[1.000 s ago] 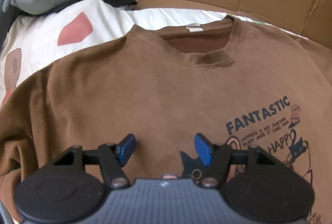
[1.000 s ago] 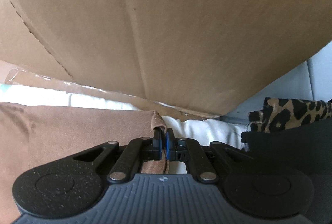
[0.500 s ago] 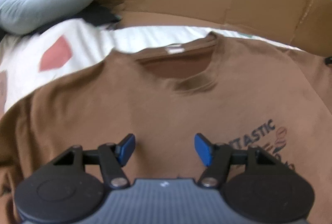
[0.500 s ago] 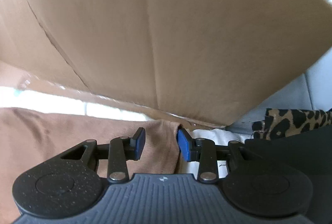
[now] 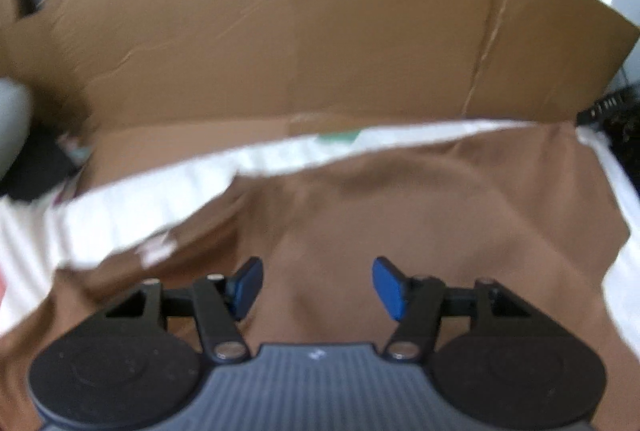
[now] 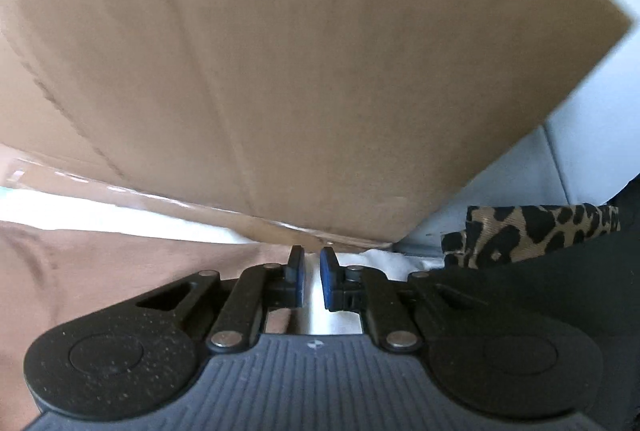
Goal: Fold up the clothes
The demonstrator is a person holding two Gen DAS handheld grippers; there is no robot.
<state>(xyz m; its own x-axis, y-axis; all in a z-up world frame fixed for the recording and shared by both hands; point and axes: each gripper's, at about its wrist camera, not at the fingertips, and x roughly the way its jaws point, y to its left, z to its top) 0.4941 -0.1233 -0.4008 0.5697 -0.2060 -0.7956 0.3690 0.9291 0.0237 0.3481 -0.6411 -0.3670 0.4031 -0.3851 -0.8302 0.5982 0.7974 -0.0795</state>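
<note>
A brown T-shirt [image 5: 440,199] lies spread on white bedding [image 5: 140,207], its collar with a white label [image 5: 156,251] at the lower left of the left wrist view. My left gripper [image 5: 316,279] hovers over the shirt's shoulder area. Its blue pads stand wide and are closing slightly, with only flat cloth beneath them. In the right wrist view, my right gripper [image 6: 313,263] sits at the shirt's [image 6: 120,271] right edge. Its jaws are closing, a narrow gap remains, and white sheet shows through it. The cloth edge lies just beside the left pad, not pinched.
A tall cardboard wall [image 5: 320,31] stands along the far side of the bed and fills most of the right wrist view as well, cardboard [image 6: 280,71]. A leopard-print cloth [image 6: 532,235] and a dark item [image 6: 540,303] lie to the right. A grey cushion [image 5: 12,107] is at far left.
The left gripper swept from over the printed chest to the shoulder near the far edge. The right gripper let go of the shirt's edge, opened wide, then narrowed again.
</note>
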